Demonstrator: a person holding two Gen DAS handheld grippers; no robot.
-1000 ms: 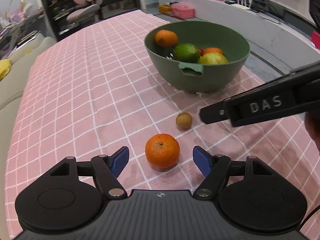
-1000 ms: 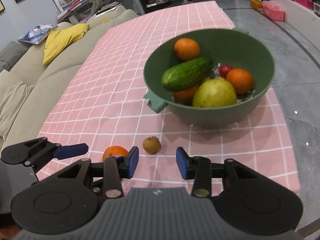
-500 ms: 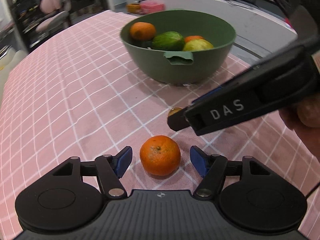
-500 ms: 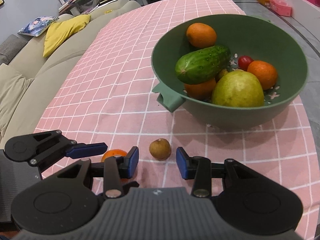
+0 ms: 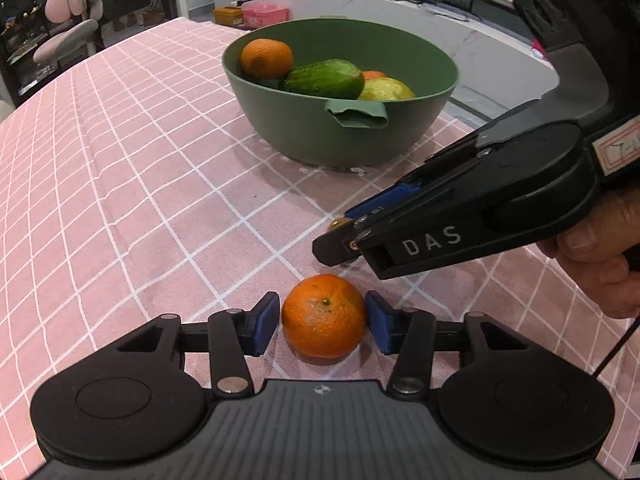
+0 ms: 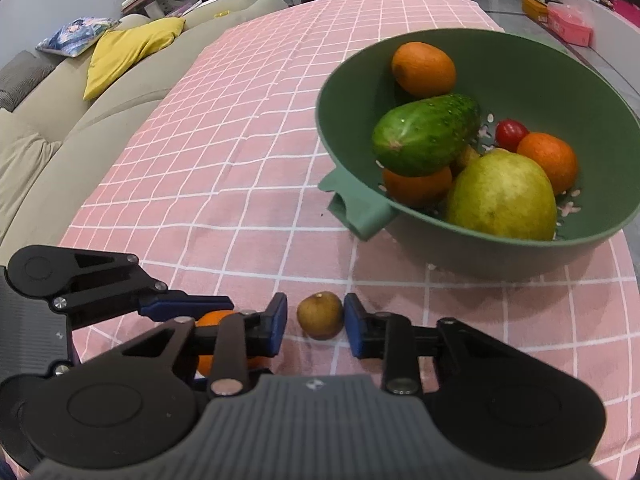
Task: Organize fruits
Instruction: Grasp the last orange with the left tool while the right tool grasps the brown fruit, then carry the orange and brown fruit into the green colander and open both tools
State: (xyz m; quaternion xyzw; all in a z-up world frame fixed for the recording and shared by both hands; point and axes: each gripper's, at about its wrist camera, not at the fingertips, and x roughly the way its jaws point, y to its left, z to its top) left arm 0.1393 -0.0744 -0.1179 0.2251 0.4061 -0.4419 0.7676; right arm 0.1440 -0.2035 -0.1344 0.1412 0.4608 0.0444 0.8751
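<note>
Both grippers have dropped closer to the checked cloth since the earlier frames, and both sets of jaws have just been closing. Left gripper [image 5: 325, 325]: blue pads now flank the orange mandarin [image 5: 325, 322] at lower centre of its view; the right pad touches the dimpled peel, the left pad shows a thin gap, so no firm pinch is confirmed. Right gripper [image 6: 316, 325]: pads narrowed around the small brown round fruit [image 6: 320, 315], right pad touching, left pad slightly apart; the fruit sits on the cloth. White lettering "DAS" reads on the right gripper's black side plate in the left view; a handwritten label at that frame's right edge is illegible. Smooth matte green bowl [image 5: 408, 136], with a lug handle, stands upper centre, holding mandarins, a bumpy cucumber [image 6: 426, 134], a yellow-green pear [image 6: 502, 196] and a red tomato [image 6: 510, 132]. Pink tablecloth [image 5: 120, 168] with white grid, creased.
</note>
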